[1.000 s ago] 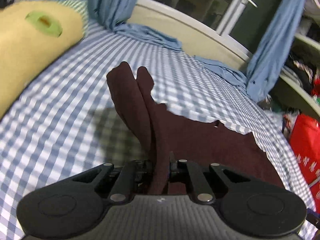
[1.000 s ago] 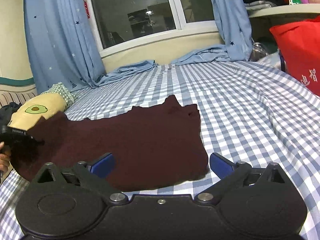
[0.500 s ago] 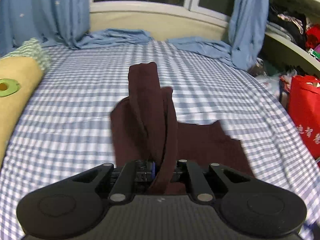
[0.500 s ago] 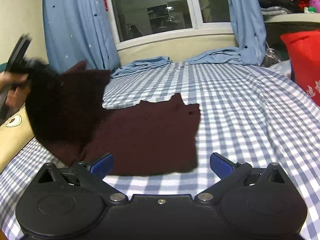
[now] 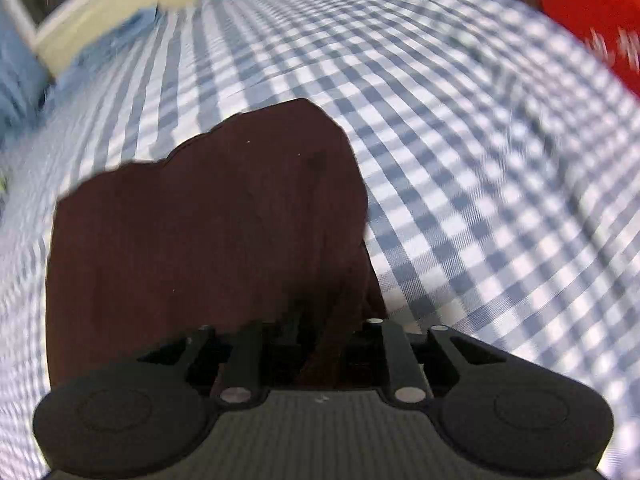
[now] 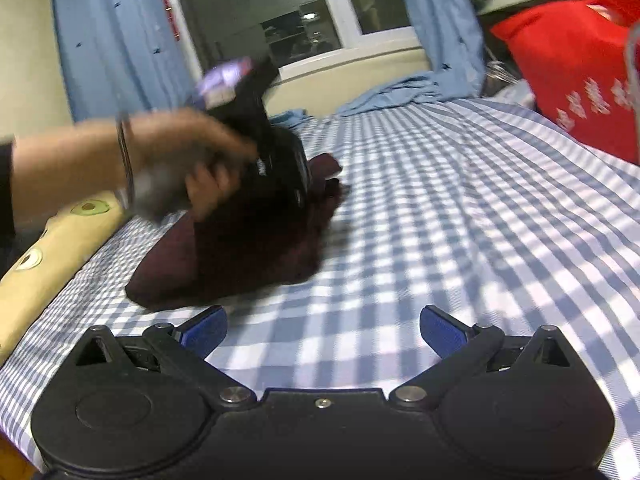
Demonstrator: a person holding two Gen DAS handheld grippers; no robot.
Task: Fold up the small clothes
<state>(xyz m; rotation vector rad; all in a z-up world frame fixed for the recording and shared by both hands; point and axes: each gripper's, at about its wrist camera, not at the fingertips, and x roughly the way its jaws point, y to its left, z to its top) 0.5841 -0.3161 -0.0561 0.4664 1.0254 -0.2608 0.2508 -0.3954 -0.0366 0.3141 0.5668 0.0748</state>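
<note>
A dark maroon garment (image 5: 208,224) lies on the blue-and-white checked bed sheet (image 5: 480,160), folded over on itself. My left gripper (image 5: 320,344) is shut on a pinch of its cloth and tilts down over it. In the right wrist view the garment (image 6: 240,256) is a doubled heap, with the left gripper (image 6: 280,168) and the hand that holds it on top, blurred. My right gripper (image 6: 322,328) is open and empty, low over the sheet in front of the garment, its blue pads (image 6: 202,330) wide apart.
A yellow avocado-print pillow (image 6: 60,240) lies along the left side of the bed. A red bag (image 6: 572,76) stands at the right edge. Blue curtains (image 6: 116,40) and a window are at the far end, with curtain cloth pooled on the bed.
My left gripper has carried the lifted end of the garment over to the right and down onto the rest of it. The right gripper stayed open and drew back a little.
</note>
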